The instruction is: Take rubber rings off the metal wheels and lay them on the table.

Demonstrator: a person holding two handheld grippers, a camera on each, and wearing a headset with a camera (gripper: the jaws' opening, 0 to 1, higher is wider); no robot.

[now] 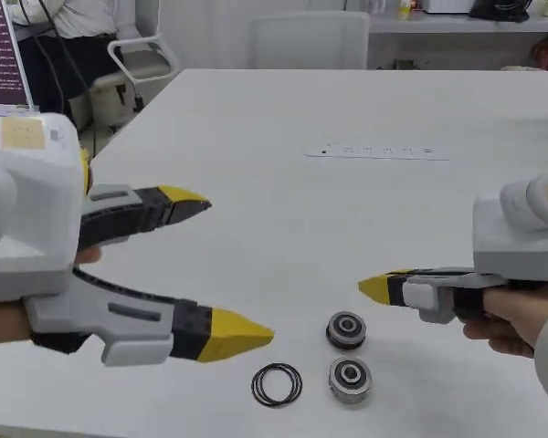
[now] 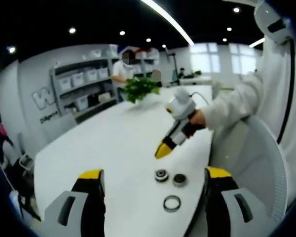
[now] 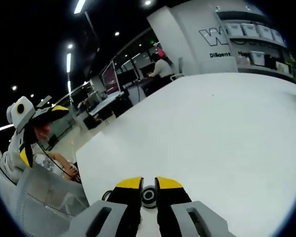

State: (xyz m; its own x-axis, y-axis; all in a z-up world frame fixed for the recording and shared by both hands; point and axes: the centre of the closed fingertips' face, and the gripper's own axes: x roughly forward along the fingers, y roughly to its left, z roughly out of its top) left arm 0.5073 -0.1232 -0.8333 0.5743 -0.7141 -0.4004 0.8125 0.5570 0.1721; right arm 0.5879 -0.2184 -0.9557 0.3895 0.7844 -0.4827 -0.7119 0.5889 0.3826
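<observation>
- Head view: a wide spread is recorded on the left gripper (image 1: 217,267), its yellow-tipped jaws far apart and nothing held. The right gripper (image 1: 376,288) is noted with jaws drawn close together, empty. A far round metal wheel (image 1: 346,329) and a near round metal wheel (image 1: 350,380) are set on the white table (image 1: 256,137). Thin black rubber rings (image 1: 277,384) are laid flat just beside the near one.
- Left gripper view: the same wide opening is confirmed. Wheels and rings are seen ahead, untouched, with the right gripper poised just beyond them.
- Right gripper view: only a narrow slit is left between the jaws. One wheel is sighted through it, near but not gripped.
- Judgement: some rings are taken as already off. A dark band on the far wheel suggests a ring to be removed, though this cannot be settled. The approach is judged in hand. Next, one wheel should be steadied and its ring hooked by a jaw tip.
</observation>
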